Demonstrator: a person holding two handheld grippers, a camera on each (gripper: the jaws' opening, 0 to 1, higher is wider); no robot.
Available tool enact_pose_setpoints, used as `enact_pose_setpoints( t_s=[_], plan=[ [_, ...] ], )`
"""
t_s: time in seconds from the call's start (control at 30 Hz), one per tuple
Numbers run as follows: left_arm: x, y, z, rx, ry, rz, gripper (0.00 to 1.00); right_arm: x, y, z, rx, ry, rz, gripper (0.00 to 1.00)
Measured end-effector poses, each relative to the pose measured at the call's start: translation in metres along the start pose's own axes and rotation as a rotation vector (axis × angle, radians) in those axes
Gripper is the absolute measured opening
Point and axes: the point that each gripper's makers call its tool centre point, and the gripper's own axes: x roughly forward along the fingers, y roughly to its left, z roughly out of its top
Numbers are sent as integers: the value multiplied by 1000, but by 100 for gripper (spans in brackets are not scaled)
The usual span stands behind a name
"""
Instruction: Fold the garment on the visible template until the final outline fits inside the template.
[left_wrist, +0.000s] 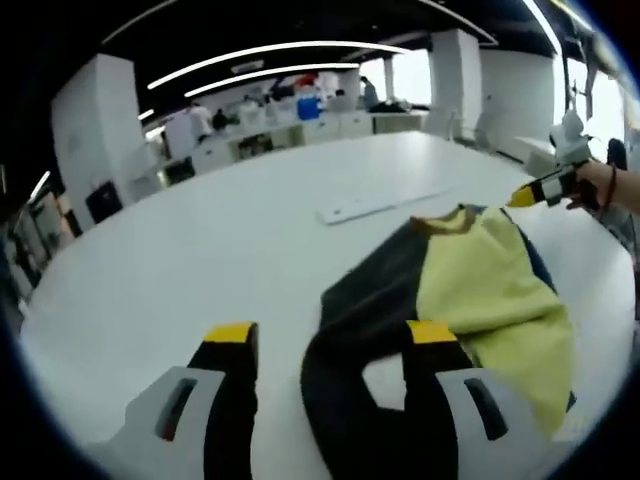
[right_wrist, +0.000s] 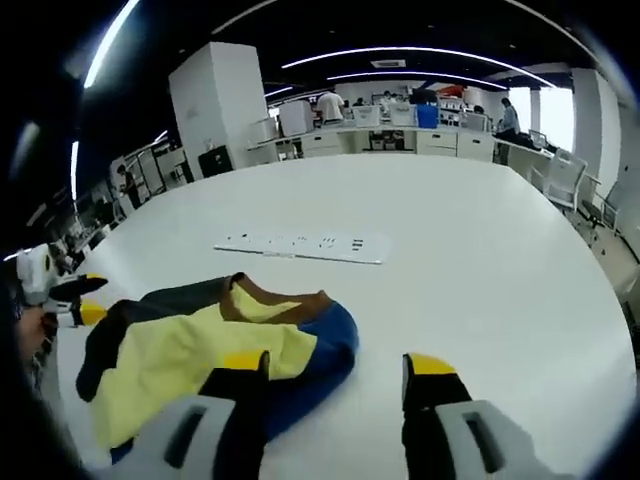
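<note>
Item one, the garment (left_wrist: 440, 330): I am seeing it lying bunched on the white table (left_wrist: 220, 250); it is showing a dark charcoal body, a pale yellow panel turned over the top, a blue edge and a brown collar band (right_wrist: 285, 300); in the right gripper view the garment (right_wrist: 215, 350) is stretching across the picture, collar end toward the far side of the table, dark end reaching toward the other gripper; the folds are too rumpled for me to name sleeves.

Item two, the left gripper (left_wrist: 330, 335): I am holding its yellow-tipped jaws parted, grasping nothing; one jaw is lying over the dark cloth, the other over bare table.

Item three, the right gripper (right_wrist: 340, 365): jaws likewise spread and gripping nothing; one is overlapping the yellow panel.

Item four, a white flat strip (right_wrist: 300, 243): lying on the table beyond the garment, apart from it.
</note>
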Motion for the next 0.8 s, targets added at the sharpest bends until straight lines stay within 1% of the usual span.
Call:
enact_pose_setpoints(
  t_s=[0.13,0.17,0.2,0.23,0.27,0.33,0.4,0.47,0.57,0.6,0.8],
  plan=[
    [-12,-13,8,15,-19,-32,65,-11,14,-3,9,16,27,58],
    [-15,-18,12,-2,-33,-53,67,-15,18,-3,6,15,35,58],
    [-17,-20,13,-7,-30,-55,68,-17,21,-3,6,12,38,58],
    [-20,-23,15,36,-36,-58,69,-20,26,-2,2,11,48,58],
    [-22,-24,16,57,-39,-57,70,-20,26,-1,0,12,52,58],
    [-26,-29,18,42,-43,-71,73,-23,31,1,-15,3,70,58],
    [-32,-37,21,3,-62,-103,73,-27,38,-1,-25,4,76,58],
    [-37,-42,21,7,-65,-107,75,-32,43,-4,-35,4,83,58],
    [-42,-51,21,35,-75,-114,79,-37,51,-11,-33,12,96,58],
    [-46,-56,20,45,-78,-124,79,-39,54,-14,-34,14,100,58],
    [-57,-79,10,87,-77,-168,82,-50,70,-31,-47,26,114,58]
  ],
)
